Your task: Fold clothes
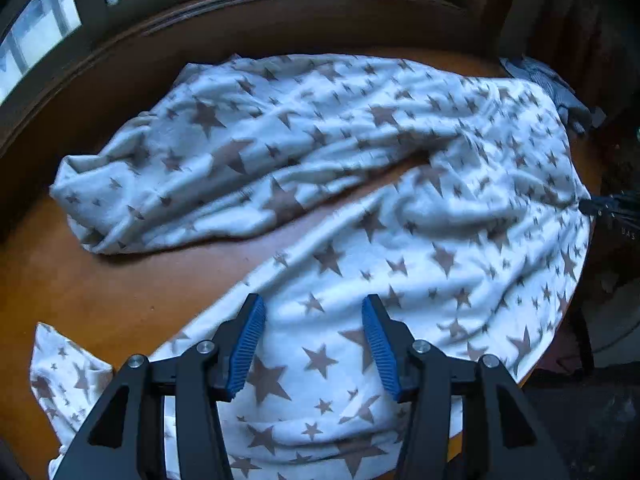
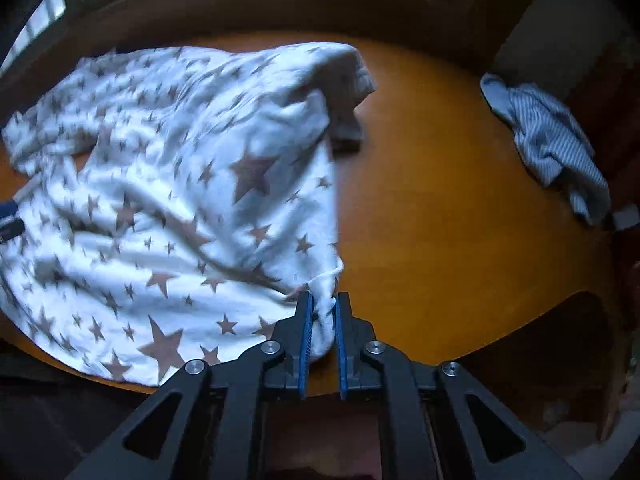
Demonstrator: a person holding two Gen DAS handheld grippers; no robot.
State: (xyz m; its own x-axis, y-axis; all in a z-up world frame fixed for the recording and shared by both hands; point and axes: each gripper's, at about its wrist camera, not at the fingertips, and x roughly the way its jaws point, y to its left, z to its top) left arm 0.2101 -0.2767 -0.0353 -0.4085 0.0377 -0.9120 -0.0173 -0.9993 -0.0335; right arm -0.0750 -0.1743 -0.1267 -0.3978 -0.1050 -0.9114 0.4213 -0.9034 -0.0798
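Observation:
A white garment with brown stars (image 1: 360,184) lies rumpled across the orange-brown wooden table (image 1: 100,292); its two long parts spread away toward the left. My left gripper (image 1: 314,312) hovers open just above the nearer part, blue pads (image 1: 248,344) wide apart with nothing between them. In the right wrist view the same star garment (image 2: 168,200) covers the left half of the table (image 2: 440,220). My right gripper (image 2: 323,304) is shut on a bunched corner of it near the table's front edge. The right gripper (image 1: 612,208) shows dark at the right edge of the left wrist view.
A crumpled blue-and-white striped cloth (image 2: 552,140) lies at the table's far right edge. Bare wood stretches between it and the star garment. A dark wooden ledge and windows (image 1: 44,28) run behind the table. The floor drops away beyond the curved front edge.

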